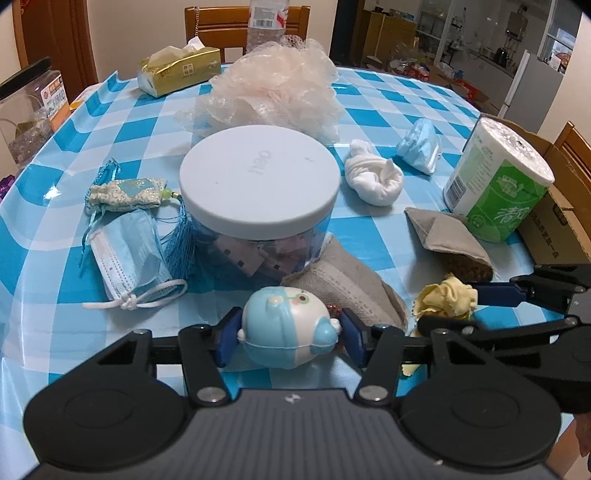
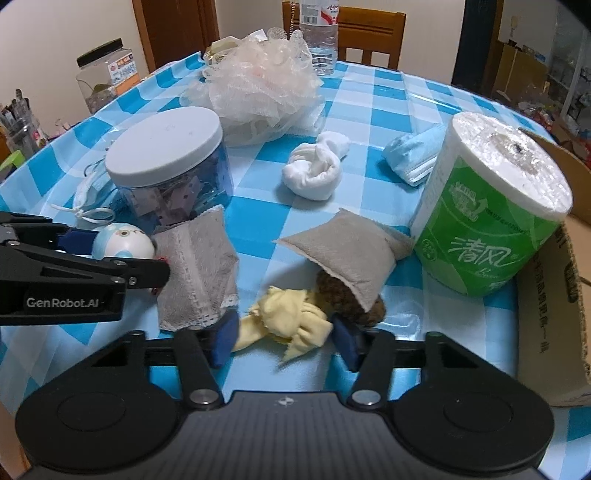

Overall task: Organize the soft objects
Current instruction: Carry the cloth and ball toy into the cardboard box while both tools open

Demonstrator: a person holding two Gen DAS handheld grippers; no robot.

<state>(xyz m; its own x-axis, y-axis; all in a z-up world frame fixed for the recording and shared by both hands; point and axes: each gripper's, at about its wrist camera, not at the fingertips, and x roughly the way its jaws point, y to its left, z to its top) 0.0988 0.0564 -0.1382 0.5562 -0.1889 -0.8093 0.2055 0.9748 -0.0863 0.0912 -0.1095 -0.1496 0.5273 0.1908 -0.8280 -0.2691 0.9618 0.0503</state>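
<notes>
Presently on the blue-and-white checked tablecloth (image 1: 110, 122), itemised from near edge to far:

1. Left gripper (image 1: 290, 339): blue pads pinching a round squishy toy (image 1: 290, 330) (pale blue and white, cartoon face) from both sides, low at the near edge.
2. Right gripper (image 2: 284, 338): blue pads close against either side of a crumpled yellow cloth (image 2: 288, 319) lying on the tablecloth; the cloth fills the gap between them.
3. Grey face mask (image 1: 343, 284), folded, just behind the toy and leaning against the jar.
4. Clear jar (image 1: 258, 188) with white screw lid, small blocks inside, centre of the table.
5. Grey pouch (image 2: 347, 258), lying over a dark brown fuzzy object (image 2: 369, 306) just behind the yellow cloth.
6. Toilet-paper roll (image 2: 491, 210) in green wrapper, upright, at the right, beside a cardboard box (image 2: 554, 314).
7. Blue surgical mask (image 1: 129, 251), knotted ear loops, left of the jar; an embroidered sachet (image 1: 125, 194) with blue tassel touching it behind.
8. White sock (image 1: 375, 177), rolled up, right of the jar.
9. Second blue mask (image 1: 419, 146), crumpled, beyond the sock.
10. Peach mesh bath sponge (image 1: 266, 92), large, behind the jar.
11. Gold tissue pack (image 1: 179, 70), far left; a water bottle (image 1: 267, 22) behind the sponge.
</notes>
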